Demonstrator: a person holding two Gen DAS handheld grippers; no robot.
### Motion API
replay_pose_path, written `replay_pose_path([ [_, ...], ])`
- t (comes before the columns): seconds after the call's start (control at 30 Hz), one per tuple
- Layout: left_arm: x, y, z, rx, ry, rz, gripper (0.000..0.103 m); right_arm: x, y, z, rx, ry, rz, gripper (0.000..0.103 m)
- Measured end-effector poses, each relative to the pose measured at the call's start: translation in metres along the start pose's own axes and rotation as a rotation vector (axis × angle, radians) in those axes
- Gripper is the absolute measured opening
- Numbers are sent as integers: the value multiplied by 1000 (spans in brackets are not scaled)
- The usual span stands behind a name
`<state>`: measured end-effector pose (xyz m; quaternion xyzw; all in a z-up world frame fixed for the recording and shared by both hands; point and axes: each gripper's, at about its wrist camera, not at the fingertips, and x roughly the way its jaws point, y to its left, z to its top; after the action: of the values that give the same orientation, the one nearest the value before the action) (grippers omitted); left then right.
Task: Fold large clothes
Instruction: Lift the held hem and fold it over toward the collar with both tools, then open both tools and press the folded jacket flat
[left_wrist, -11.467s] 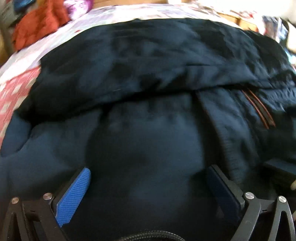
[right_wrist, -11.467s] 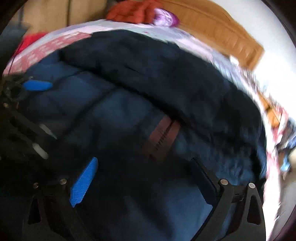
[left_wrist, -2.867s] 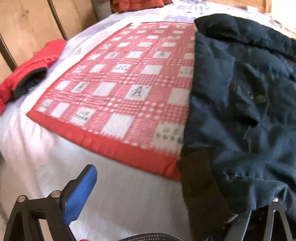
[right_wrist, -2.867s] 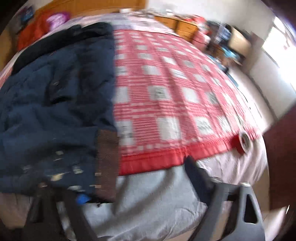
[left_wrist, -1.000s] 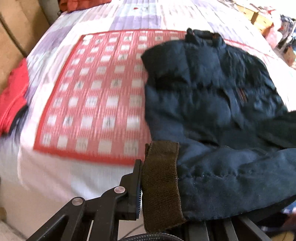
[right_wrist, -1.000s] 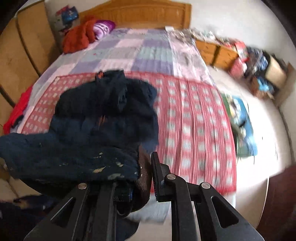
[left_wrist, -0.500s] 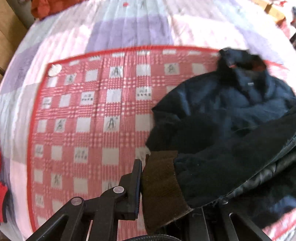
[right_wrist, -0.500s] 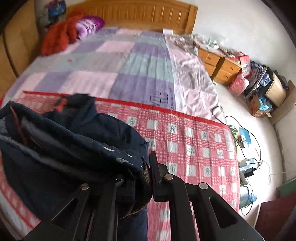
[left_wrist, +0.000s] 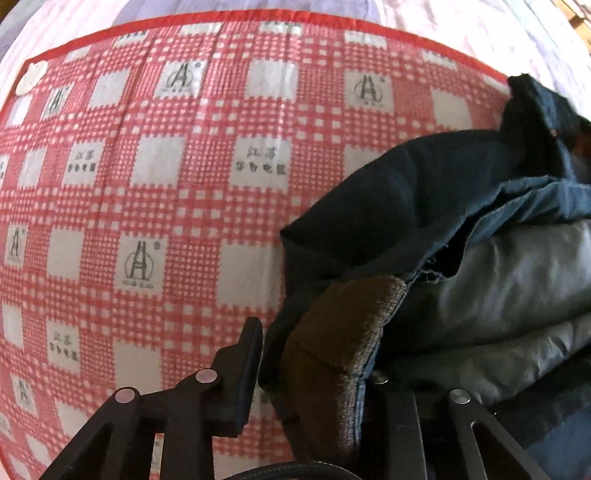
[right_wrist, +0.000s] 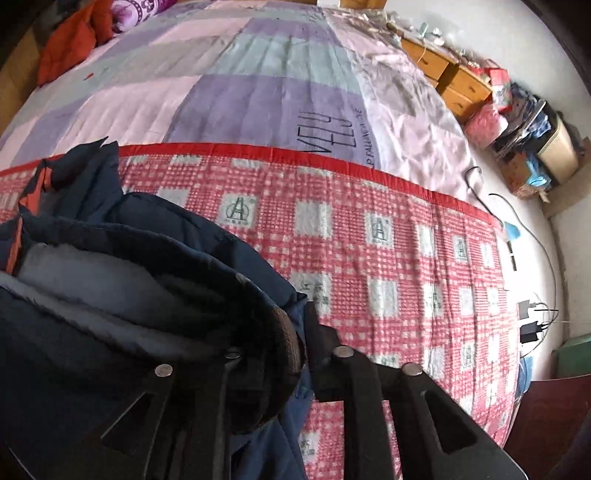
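A dark navy padded jacket (left_wrist: 424, 199) lies doubled over on the red-and-white checked blanket (left_wrist: 166, 184), its collar (left_wrist: 535, 107) at the far side. My left gripper (left_wrist: 314, 350) hovers low over the blanket. Its jaws are opening, and the jacket's brown knit band (left_wrist: 343, 332) sits loose between them, with a gap beside the left finger (left_wrist: 251, 350). In the right wrist view the jacket (right_wrist: 110, 295) fills the lower left. My right gripper (right_wrist: 273, 332) still pinches the other brown band corner (right_wrist: 290, 339), though its jaws are starting to open.
A purple patchwork sheet (right_wrist: 240, 74) covers the bed beyond the blanket. An orange-red garment (right_wrist: 66, 48) lies at the head. Wooden drawers (right_wrist: 447, 77), boxes (right_wrist: 546, 147) and cables (right_wrist: 532, 321) are on the floor to the right. A white disc (left_wrist: 31, 79) rests on the blanket's far left corner.
Both grippers carried the jacket's lower edge forward and down over its upper half, close to the blanket. The left finger has drawn away from the brown band.
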<state>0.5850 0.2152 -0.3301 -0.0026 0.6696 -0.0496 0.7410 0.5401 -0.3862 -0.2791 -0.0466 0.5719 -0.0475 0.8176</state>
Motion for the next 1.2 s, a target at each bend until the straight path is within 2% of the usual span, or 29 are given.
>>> replay_pose_path([
  [0.03, -6, 2, 0, 14, 2, -31, 37, -1, 0, 2, -15, 3, 8, 25],
  [0.07, -12, 5, 0, 20, 12, -78, 49, -2, -1, 3, -36, 3, 9, 34],
  [0.1, -18, 13, 1, 16, 36, -155, 59, -4, -2, 4, -47, 1, 9, 41],
  [0.17, -31, 28, 6, -23, 35, -223, 69, -10, -15, 9, -29, 12, 48, 70],
  [0.23, -48, 55, 11, -164, 22, -344, 85, -15, -32, 18, 16, 30, 82, 80],
  [0.27, -58, 70, 10, -244, -16, -405, 87, -23, -37, 24, 16, 17, 86, 82],
  [0.3, -66, 74, 9, -274, -51, -420, 89, -29, -36, 26, -1, 5, 82, 82],
  [0.33, -78, 77, 5, -283, -99, -418, 89, -39, -32, 27, -33, -17, 77, 82],
  [0.4, -96, 70, -5, -232, -177, -369, 90, -58, -30, 26, -45, -71, 89, 85],
  [0.43, -104, 61, -11, -190, -206, -325, 90, -67, -35, 27, -11, -95, 143, 86],
  [0.5, -116, 43, -18, -84, -251, -223, 90, -79, -43, 30, 55, -125, 175, 86],
  [0.57, -129, 26, -22, -6, -323, -130, 90, -91, -43, 35, 62, -182, 81, 86],
  [0.63, -139, 22, -21, 7, -392, -76, 90, -113, -28, 33, 1, -287, -54, 86],
  [0.67, -151, 15, -25, 15, -449, -71, 90, -124, -19, 29, -21, -328, -54, 86],
  [0.73, -165, 9, -32, 6, -540, -59, 90, -150, 11, 5, -71, -410, 128, 86],
  [0.83, -180, 0, -53, -53, -612, -34, 91, -162, 63, -40, -167, -400, 262, 86],
  [0.87, -181, -5, -62, -52, -622, -31, 91, -161, 91, -67, -227, -377, 288, 86],
  [0.93, -178, -26, -90, -15, -627, -50, 91, -156, 128, -107, -305, -358, 277, 86],
  [0.97, -172, -39, -107, 8, -623, -74, 92, -150, 146, -132, -332, -345, 265, 86],
  [1.03, -154, -65, -130, 41, -597, -130, 94, -129, 172, -160, -348, -294, 239, 86],
  [1.13, -108, -103, -146, 93, -511, -200, 94, -88, 191, -162, -326, -239, 182, 86],
  [1.2, -60, -122, -135, 134, -429, -157, 94, -69, 200, -148, -299, -244, 145, 92],
])
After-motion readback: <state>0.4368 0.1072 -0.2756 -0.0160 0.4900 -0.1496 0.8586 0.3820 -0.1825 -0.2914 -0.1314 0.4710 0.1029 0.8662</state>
